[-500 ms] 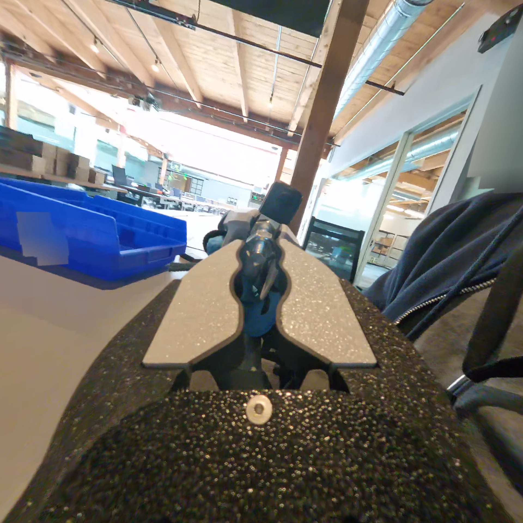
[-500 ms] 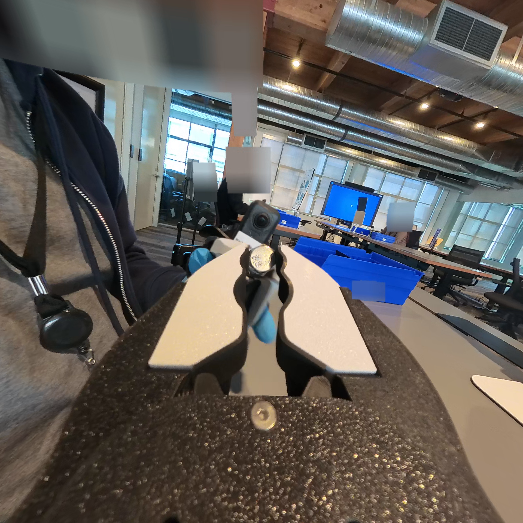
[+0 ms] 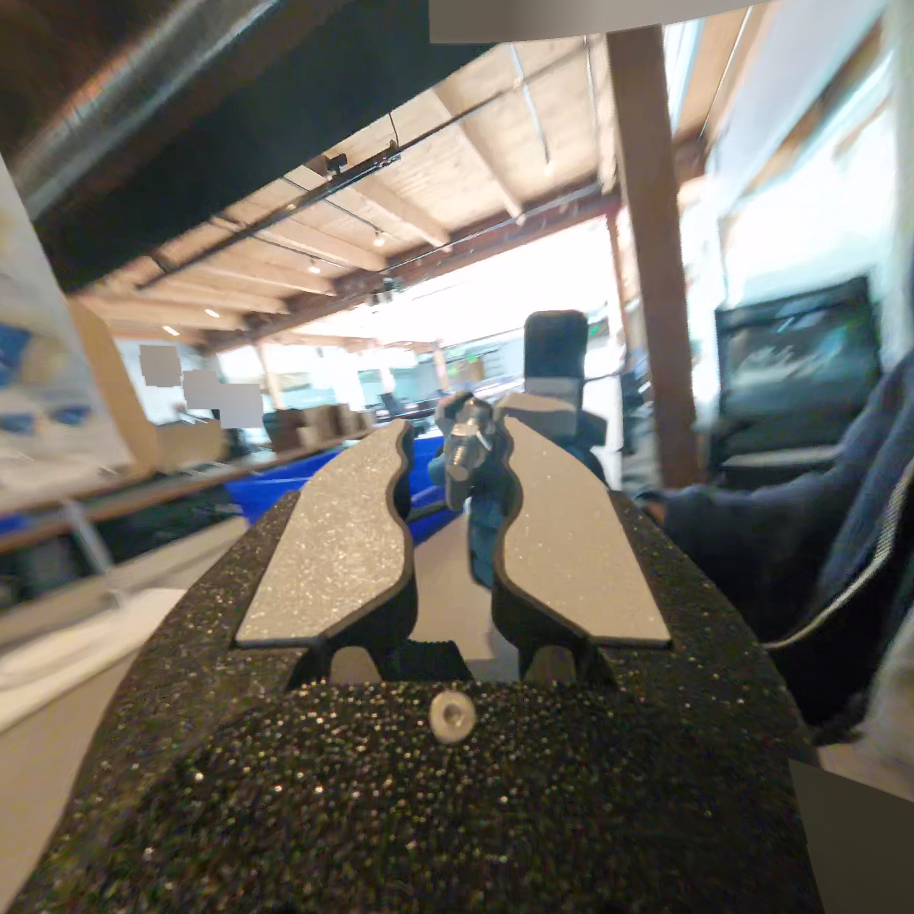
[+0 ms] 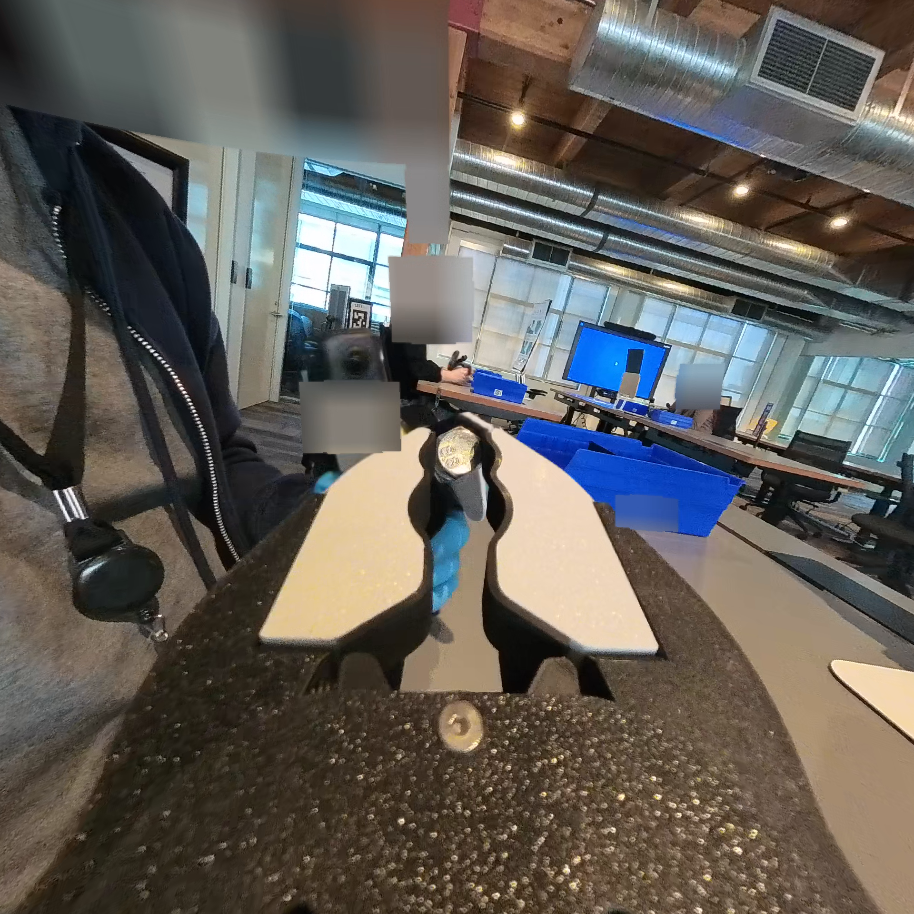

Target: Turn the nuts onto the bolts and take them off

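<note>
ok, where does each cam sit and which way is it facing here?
Left wrist view: sits on the left gripper, looks along its open fingers at the bolt and nut that the right gripper holds; a dark jacket sleeve shows.
Right wrist view: sits on the right gripper, shut on the bolt, facing the office; jacket and a blue-gloved hand show.
Shared: bolt, blue bin, jacket.

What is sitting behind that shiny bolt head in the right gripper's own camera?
Behind the bolt clamped in the right gripper, a blue-gloved hand shows below, and the other gripper's camera farther back. The bolt's far end and any nut stay hidden.
</note>
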`<move>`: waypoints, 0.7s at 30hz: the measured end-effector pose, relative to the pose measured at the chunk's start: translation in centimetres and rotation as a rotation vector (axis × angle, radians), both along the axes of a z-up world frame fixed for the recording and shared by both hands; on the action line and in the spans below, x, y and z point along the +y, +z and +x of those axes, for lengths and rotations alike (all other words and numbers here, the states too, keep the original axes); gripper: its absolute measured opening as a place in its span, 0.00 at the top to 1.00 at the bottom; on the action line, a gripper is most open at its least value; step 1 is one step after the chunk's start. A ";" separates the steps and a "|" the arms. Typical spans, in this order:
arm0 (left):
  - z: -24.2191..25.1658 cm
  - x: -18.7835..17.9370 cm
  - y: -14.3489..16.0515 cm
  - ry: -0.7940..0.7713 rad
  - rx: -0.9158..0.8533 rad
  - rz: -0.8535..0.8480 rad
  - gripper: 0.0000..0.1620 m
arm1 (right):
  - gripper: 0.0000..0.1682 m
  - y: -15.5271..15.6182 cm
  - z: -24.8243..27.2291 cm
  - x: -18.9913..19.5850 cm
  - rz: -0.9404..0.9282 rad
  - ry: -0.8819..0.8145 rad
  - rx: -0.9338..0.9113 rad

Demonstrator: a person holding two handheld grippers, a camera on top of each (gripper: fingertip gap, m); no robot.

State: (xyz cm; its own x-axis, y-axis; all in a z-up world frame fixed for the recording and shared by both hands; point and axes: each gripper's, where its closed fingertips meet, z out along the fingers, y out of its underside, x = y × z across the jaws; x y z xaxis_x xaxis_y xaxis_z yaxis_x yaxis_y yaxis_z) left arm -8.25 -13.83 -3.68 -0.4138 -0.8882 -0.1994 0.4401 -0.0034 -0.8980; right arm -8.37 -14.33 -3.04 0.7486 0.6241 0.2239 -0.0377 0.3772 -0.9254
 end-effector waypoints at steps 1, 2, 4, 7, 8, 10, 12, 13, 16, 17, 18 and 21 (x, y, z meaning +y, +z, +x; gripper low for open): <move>0.0 0.2 0.1 -0.068 0.038 -0.088 0.81 | 0.90 0.0 0.0 0.0 0.000 0.001 -0.001; 0.0 0.4 0.2 -0.130 0.075 -0.163 0.81 | 0.90 0.0 0.0 0.0 0.000 0.001 -0.002; -0.1 0.6 0.2 -0.235 0.133 -0.269 0.81 | 0.90 0.0 0.0 0.0 -0.001 0.001 -0.001; 0.0 0.1 -0.1 -0.358 0.213 -0.364 0.81 | 0.90 0.0 0.0 0.0 -0.002 0.003 0.000; 0.1 -0.1 -0.2 -0.387 0.236 -0.382 0.81 | 0.90 0.0 0.0 0.0 -0.003 0.004 0.000; 0.3 -0.5 -0.7 -0.398 0.272 -0.377 0.81 | 0.90 -0.1 -0.1 0.1 -0.005 0.003 -0.004; 0.3 -0.8 -0.7 -0.371 0.256 -0.340 0.90 | 0.90 -0.1 -0.1 0.1 -0.008 0.006 -0.003; 0.3 -0.8 -0.6 -0.336 0.228 -0.310 0.90 | 0.90 -0.1 -0.1 0.1 -0.008 0.007 0.000; 0.3 -0.9 -0.6 -0.146 0.094 -0.102 0.89 | 0.90 0.0 -0.2 0.0 -0.006 0.019 0.005; 0.3 -1.0 -0.8 -0.052 0.045 0.008 0.90 | 0.90 0.0 -0.2 -0.1 -0.006 0.021 0.004; 0.5 -0.9 -1.0 0.050 -0.002 0.121 0.90 | 0.90 -0.1 -0.2 0.0 -0.007 0.018 0.002; 0.6 -0.7 -1.1 0.252 -0.100 0.347 0.86 | 0.90 -0.1 -0.1 0.0 -0.008 0.012 0.000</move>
State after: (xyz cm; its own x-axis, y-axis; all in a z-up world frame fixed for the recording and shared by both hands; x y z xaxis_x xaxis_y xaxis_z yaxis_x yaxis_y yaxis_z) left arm -7.69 -14.58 -4.81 -0.1559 -0.8326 -0.5315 0.4735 0.4093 -0.7799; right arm -8.51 -14.29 -3.13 0.7412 0.6347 0.2187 -0.0423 0.3692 -0.9284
